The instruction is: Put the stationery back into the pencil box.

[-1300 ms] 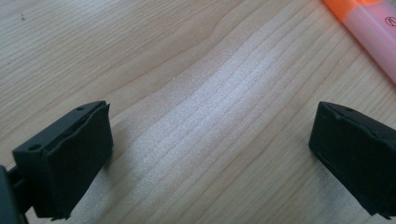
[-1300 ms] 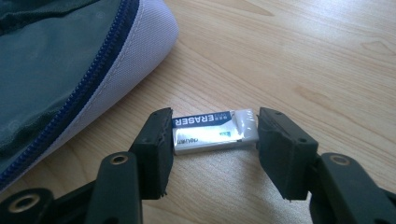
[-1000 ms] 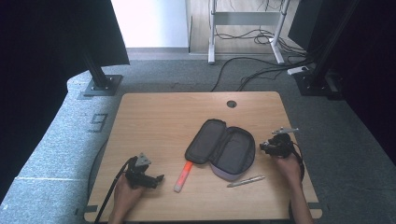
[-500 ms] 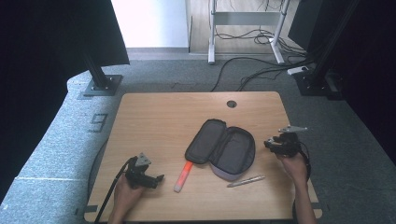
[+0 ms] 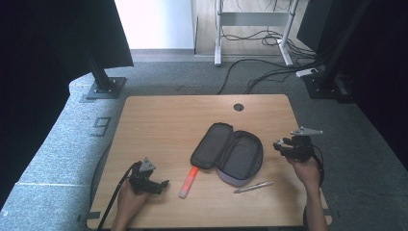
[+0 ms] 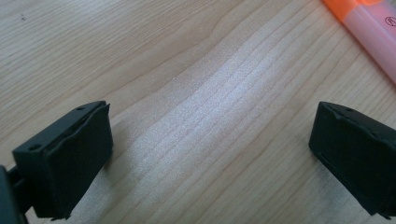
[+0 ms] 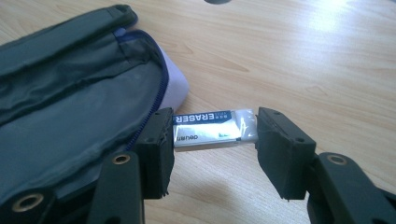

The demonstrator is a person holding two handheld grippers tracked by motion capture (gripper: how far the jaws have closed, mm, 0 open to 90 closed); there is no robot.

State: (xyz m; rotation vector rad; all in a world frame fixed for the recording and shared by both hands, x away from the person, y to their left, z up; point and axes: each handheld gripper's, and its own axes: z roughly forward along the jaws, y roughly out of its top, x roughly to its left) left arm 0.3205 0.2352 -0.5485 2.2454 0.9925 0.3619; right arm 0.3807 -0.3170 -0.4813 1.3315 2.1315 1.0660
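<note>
Right gripper (image 7: 211,133) is rising off the table (image 5: 159,120), clamping an eraser (image 7: 215,128).
Left gripper (image 6: 210,154) is gaping empty; open pencil case (image 5: 228,151), highlighter (image 5: 188,182), pen (image 5: 253,187) are lying between.

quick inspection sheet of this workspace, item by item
surface: wooden table, with a round hole near the far edge
job's things: open pencil case at centre; orange highlighter on its near left; pen in front of it; eraser held endwise beside the case
clutter: nothing seen
grippers: left gripper open, low over bare wood near the highlighter; right gripper shut on the eraser, raised off the table
cables: one trails from each gripper; more lie on the floor behind the table
surroundings: grey carpet, black curtains, stand bases, desk frame at the back
</note>
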